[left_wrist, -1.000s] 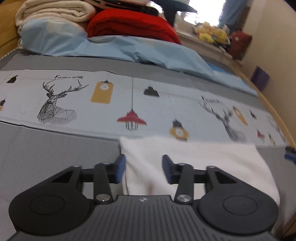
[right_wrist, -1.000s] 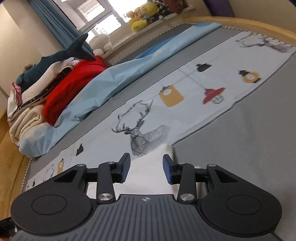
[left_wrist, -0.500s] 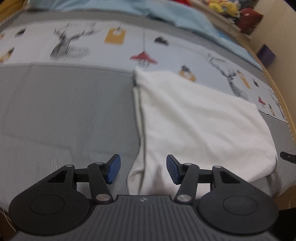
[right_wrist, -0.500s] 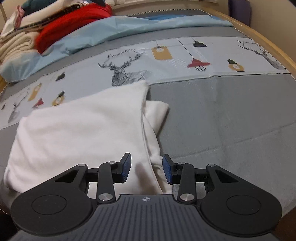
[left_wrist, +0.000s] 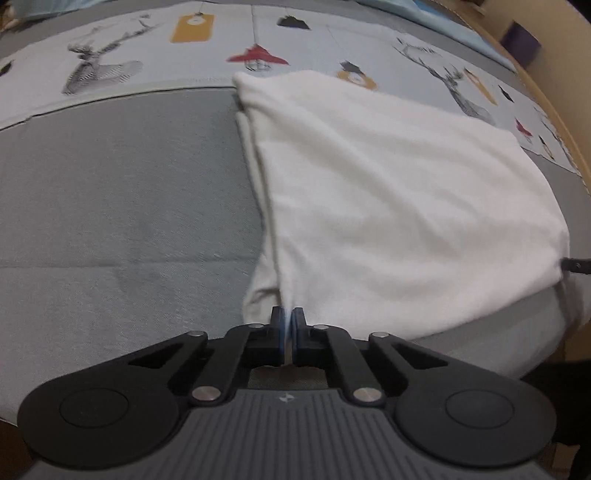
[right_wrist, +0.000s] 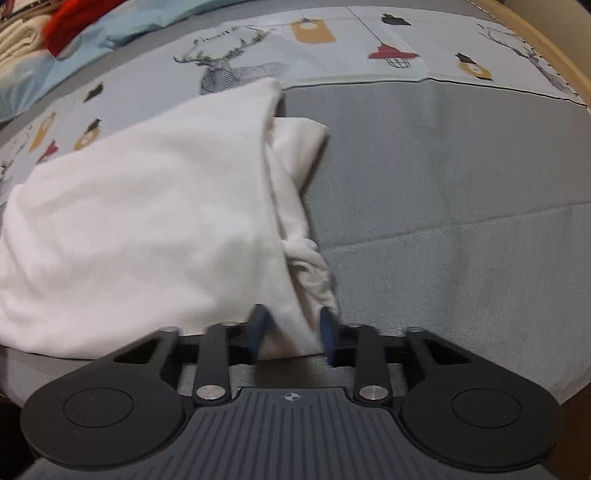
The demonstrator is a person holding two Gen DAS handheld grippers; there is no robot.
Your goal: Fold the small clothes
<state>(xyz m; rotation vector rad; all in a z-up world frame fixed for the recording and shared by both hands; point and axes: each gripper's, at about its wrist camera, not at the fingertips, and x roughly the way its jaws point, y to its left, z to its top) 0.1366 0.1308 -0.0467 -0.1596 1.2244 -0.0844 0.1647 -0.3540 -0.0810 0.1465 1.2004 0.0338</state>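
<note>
While my left gripper (left_wrist: 287, 317) has its jaws clenched on the near corner of the white garment (left_wrist: 399, 192), the right gripper (right_wrist: 291, 332) sits with its jaws released, straddling the opposite near corner without pinching it. The garment lies on the bed (left_wrist: 110, 206), spread ahead of both sets of jaws.

Only the right wrist view shows the loose layers on that side: a folded flap (right_wrist: 299, 147) sticking out beyond the top layer, and a bunched, wrinkled wad (right_wrist: 310, 266) just ahead of the right-hand jaw. It also catches a red blanket (right_wrist: 74, 14) and a pale blue sheet (right_wrist: 155, 18) far ahead to the left. The left wrist view instead shows the garment's smooth top face running away to the right of my jaws, a thin lower layer peeking out along the left edge, and a dark gripper tip (left_wrist: 576, 265) at the cloth's far right corner.

The cloth looks soft and matte, roughly rectangular. The bed cover is grey woven fabric with a printed band (left_wrist: 184, 44) of deer and lamps beyond it.

Half a second ago my left jaws stood apart; now they have closed on the cloth. The right jaws remain about as wide as before.
</note>
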